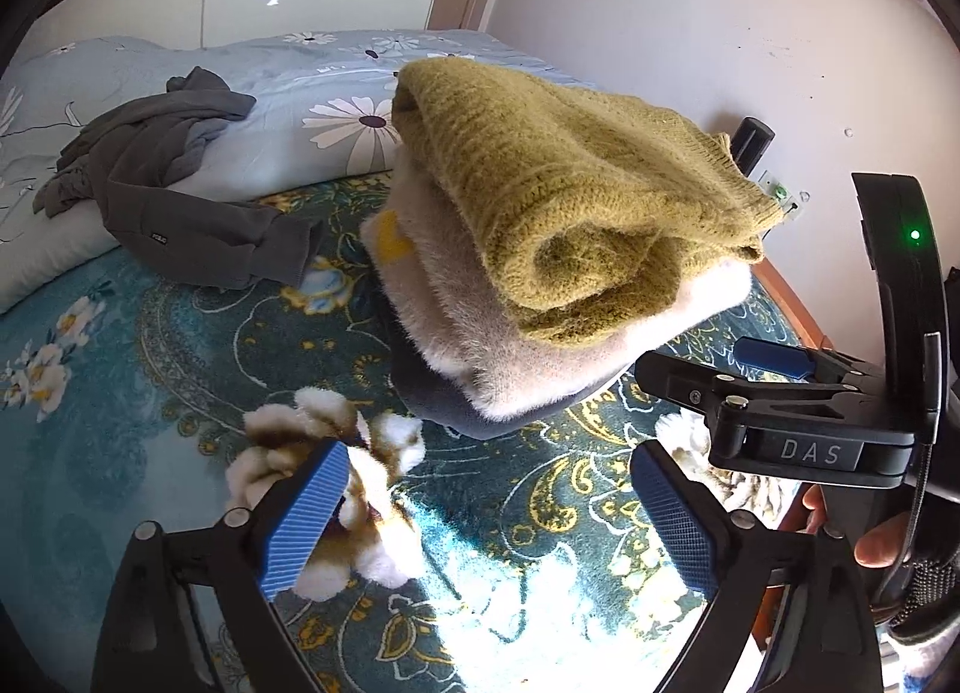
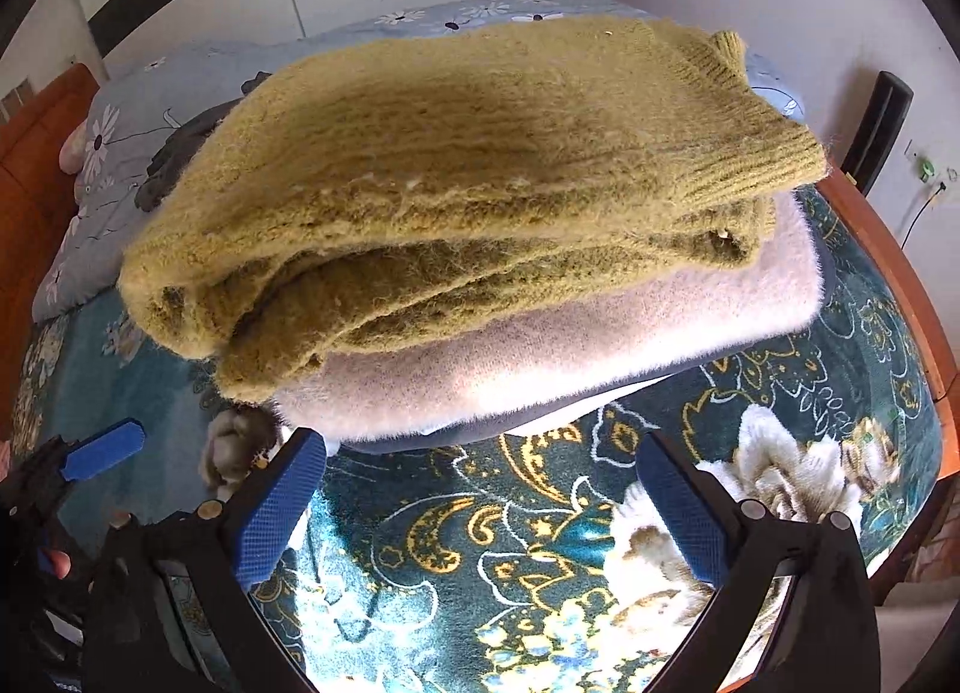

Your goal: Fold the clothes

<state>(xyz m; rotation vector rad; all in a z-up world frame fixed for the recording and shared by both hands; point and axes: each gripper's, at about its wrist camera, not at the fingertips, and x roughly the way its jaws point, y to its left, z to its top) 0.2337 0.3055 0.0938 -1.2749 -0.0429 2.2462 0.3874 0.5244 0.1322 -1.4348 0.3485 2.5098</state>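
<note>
Three folded garments were stacked on the teal floral blanket (image 1: 150, 393): an olive sweater (image 2: 480, 171) over a pale fleece (image 2: 600, 345) over a dark one (image 1: 444, 405). One grey hoodie (image 1: 180, 201) lay unfolded near the pillow (image 1: 312, 111). The left gripper (image 1: 486, 513) and right gripper (image 2: 480, 507) were spread wide, empty.

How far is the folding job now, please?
Done: the olive sweater, pale fleece and a dark garment sit folded in one stack. In hand: nothing; left gripper and right gripper are open. Left: the grey garment, crumpled.
</note>
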